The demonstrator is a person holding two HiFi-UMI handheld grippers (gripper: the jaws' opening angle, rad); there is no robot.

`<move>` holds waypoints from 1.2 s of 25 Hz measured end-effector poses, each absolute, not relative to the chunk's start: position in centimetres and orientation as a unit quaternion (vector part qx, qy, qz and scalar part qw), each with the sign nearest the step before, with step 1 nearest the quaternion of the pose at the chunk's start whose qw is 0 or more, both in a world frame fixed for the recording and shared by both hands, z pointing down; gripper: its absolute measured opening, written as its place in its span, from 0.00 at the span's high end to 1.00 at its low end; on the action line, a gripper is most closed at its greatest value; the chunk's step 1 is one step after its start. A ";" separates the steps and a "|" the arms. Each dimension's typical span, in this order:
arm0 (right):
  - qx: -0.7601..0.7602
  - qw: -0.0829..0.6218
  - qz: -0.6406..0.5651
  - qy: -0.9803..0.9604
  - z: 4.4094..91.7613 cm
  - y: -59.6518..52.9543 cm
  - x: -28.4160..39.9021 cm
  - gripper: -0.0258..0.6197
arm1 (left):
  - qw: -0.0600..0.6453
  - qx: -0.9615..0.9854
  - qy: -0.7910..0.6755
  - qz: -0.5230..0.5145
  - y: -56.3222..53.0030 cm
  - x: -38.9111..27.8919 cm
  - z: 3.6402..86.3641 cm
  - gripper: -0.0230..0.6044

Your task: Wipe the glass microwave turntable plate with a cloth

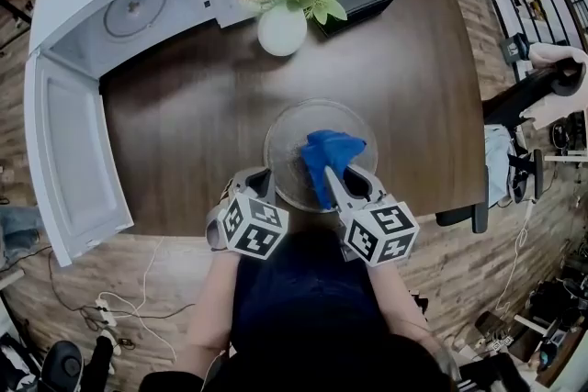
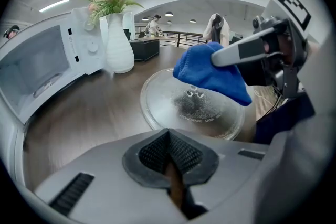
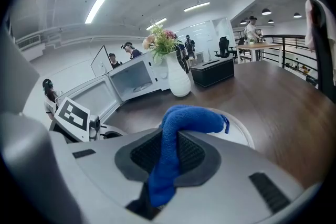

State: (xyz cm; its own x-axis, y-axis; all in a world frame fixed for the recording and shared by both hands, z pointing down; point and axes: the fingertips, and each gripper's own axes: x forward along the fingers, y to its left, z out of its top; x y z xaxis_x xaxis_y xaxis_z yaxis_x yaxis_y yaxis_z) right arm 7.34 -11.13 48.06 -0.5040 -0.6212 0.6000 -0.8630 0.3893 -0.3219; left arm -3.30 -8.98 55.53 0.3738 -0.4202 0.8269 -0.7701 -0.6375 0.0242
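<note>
Now the right gripper (image 1: 329,175) clamps the blue cloth (image 1: 333,150) over the glass turntable plate (image 1: 292,135) near the table (image 1: 193,124) edge, left gripper (image 1: 256,185) pinched shut, empty, beside it: wiping looks underway, not finished.

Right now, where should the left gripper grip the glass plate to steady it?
Probably the near-left rim of the glass plate, approached from the left. It lies flat on the table, so only the rim can be pinched, and the cloth in the right gripper covers its right side.
</note>
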 end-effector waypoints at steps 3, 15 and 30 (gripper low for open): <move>0.450 0.202 0.308 -0.813 48.2 -11.5 7.1 0.88 | 0.205 0.797 -0.369 0.432 -9.0 -3.2 55.6 0.96; 0.325 0.211 0.255 -0.886 47.1 -16.5 -0.5 0.88 | 0.215 0.787 -0.382 0.435 -9.0 -3.3 55.7 0.96; 0.240 0.341 0.306 -0.856 55.1 -14.7 -2.9 0.88 | 0.236 0.776 -0.395 0.431 -8.9 -3.3 55.8 0.96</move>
